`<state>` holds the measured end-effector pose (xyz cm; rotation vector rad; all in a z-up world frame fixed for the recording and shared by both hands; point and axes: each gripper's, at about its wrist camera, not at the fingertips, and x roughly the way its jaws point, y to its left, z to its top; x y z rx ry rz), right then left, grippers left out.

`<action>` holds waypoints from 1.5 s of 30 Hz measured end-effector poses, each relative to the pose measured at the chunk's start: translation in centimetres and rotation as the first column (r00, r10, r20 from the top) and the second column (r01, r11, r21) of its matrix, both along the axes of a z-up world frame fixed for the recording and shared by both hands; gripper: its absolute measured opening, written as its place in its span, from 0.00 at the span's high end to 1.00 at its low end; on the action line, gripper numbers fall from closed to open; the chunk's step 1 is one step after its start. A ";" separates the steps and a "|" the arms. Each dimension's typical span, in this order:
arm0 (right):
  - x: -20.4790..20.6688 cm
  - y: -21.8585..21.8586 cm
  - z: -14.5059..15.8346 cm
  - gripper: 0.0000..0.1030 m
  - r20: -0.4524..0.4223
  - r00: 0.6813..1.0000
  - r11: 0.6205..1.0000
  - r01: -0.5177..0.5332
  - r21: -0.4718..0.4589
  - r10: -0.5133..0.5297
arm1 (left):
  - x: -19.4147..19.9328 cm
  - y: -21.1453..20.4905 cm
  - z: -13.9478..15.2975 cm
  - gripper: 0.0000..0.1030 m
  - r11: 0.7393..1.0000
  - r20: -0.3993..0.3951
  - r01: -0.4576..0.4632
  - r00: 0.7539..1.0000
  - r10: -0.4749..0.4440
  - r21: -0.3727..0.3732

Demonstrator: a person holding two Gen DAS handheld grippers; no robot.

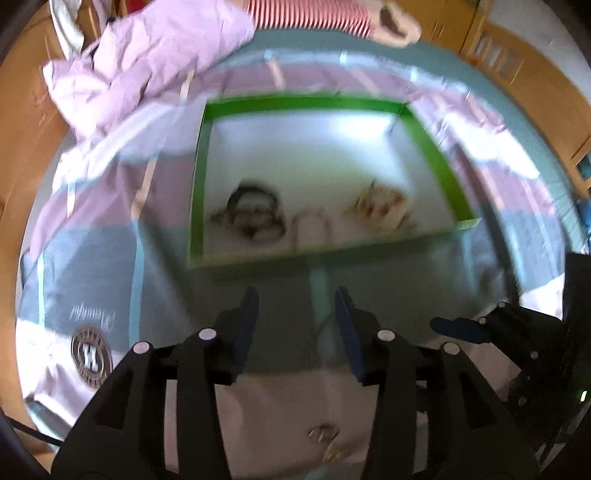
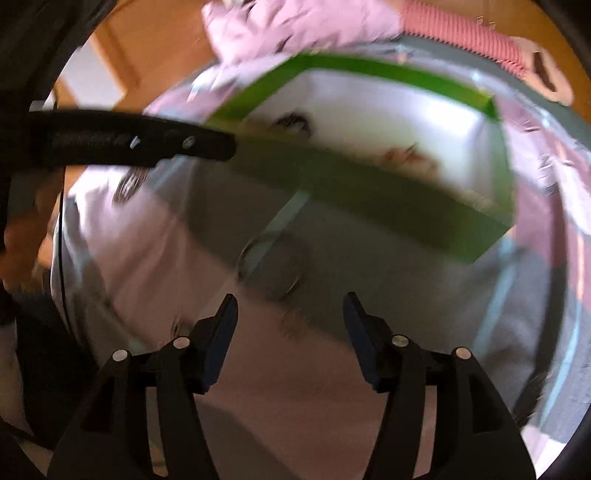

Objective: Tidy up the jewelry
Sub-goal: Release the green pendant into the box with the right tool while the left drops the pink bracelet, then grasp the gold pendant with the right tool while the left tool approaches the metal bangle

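Observation:
A green-rimmed box (image 1: 432, 151) with a white floor lies on the bedspread. In it are a dark beaded bracelet (image 1: 255, 212), a pale pink piece (image 1: 312, 227) and a gold-and-red piece (image 1: 382, 206). My left gripper (image 1: 297, 299) is open and empty, just short of the box's near wall. A small gold piece (image 1: 325, 437) lies on the cloth beneath it. In the right wrist view the box (image 2: 369, 199) is blurred, and a thin ring-shaped bracelet (image 2: 269, 266) lies on the cloth before it. My right gripper (image 2: 290, 304) is open and empty above that ring.
A crumpled pink quilt (image 1: 147, 62) and a red-striped sleeve (image 1: 310, 14) lie beyond the box. Wooden furniture (image 1: 524, 74) surrounds the bed. The right gripper's body (image 1: 517, 339) shows at the left wrist view's right edge; the left gripper's arm (image 2: 129, 138) crosses the right wrist view.

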<state>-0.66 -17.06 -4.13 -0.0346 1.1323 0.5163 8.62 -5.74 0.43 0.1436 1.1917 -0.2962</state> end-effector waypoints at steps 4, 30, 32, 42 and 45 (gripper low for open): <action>-2.2 3.0 -1.0 0.43 -0.017 0.991 0.991 -0.129 0.023 0.129 | -0.2 1.4 -2.3 0.53 0.998 -0.065 -0.042 0.997 0.046 0.057; -0.8 4.5 -1.0 0.41 -0.008 0.987 0.987 -0.159 0.008 0.160 | -1.9 3.5 -5.0 0.40 0.993 -0.126 -0.015 0.992 0.030 0.118; -2.3 6.7 -1.3 0.41 -0.003 0.970 0.970 -0.244 -0.019 0.244 | -1.9 3.5 -5.3 0.40 0.992 -0.131 -0.019 0.991 0.035 0.124; 0.1 5.0 -0.9 0.80 -0.001 0.990 0.984 -0.141 -0.107 0.142 | -1.9 2.0 -5.3 0.37 0.998 -0.099 -0.023 0.995 0.029 0.054; 1.3 2.9 -0.5 0.80 -0.002 0.998 0.993 -0.055 -0.101 0.055 | -1.6 1.3 -5.5 0.37 0.999 -0.090 -0.035 0.995 0.038 0.041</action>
